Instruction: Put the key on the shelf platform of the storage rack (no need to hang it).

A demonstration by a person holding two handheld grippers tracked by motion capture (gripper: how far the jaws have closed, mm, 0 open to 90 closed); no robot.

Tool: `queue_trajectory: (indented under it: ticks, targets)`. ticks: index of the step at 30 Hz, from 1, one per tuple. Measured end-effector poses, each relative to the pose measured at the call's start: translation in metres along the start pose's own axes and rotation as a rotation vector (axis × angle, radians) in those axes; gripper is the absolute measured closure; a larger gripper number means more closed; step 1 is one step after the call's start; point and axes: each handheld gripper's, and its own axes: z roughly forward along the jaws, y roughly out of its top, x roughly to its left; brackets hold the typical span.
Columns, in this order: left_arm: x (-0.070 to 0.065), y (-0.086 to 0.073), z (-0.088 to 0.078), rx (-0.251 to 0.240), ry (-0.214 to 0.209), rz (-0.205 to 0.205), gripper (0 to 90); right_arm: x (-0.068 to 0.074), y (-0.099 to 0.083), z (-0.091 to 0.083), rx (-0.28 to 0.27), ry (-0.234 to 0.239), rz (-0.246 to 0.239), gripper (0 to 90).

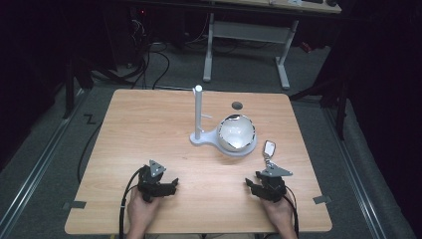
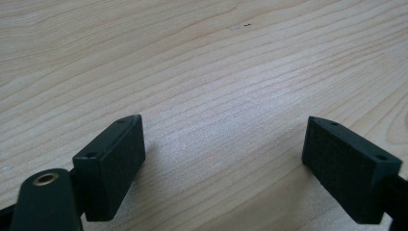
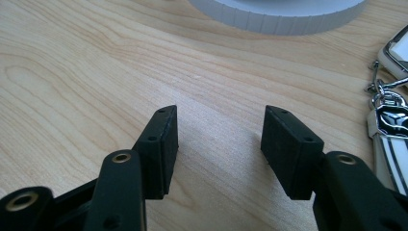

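Resting my left claw (image 1: 171, 183) and right claw (image 1: 249, 183) wide and empty on the pale wood-grain table (image 1: 149, 129), I see the metallic key fob (image 1: 269, 148) just beyond the right one, beside the white ribbed stand (image 1: 209, 139).

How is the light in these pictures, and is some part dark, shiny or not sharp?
High view: the wooden table is brightly lit, the room around it almost black, and the bowl glares white. Left gripper view: sharp wood grain, with soft shadows under the jaws. Right gripper view: the keys at the right edge show bright reflections and are slightly soft.
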Motion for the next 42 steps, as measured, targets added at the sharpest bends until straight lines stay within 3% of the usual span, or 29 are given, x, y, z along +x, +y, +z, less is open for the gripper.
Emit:
queue_trajectory:
  ticks: [36,42]
  targets:
    - [0.0001,0.0001,0.0000,0.000,0.000,-0.001,15.5,0.0018,0.0004,0.0004,0.002,-0.006,-0.006,45.6]
    - [0.0001,0.0001,0.0000,0.000,-0.001,0.000,15.5,0.0018,0.0021,-0.0009,0.015,0.020,0.009,46.0]
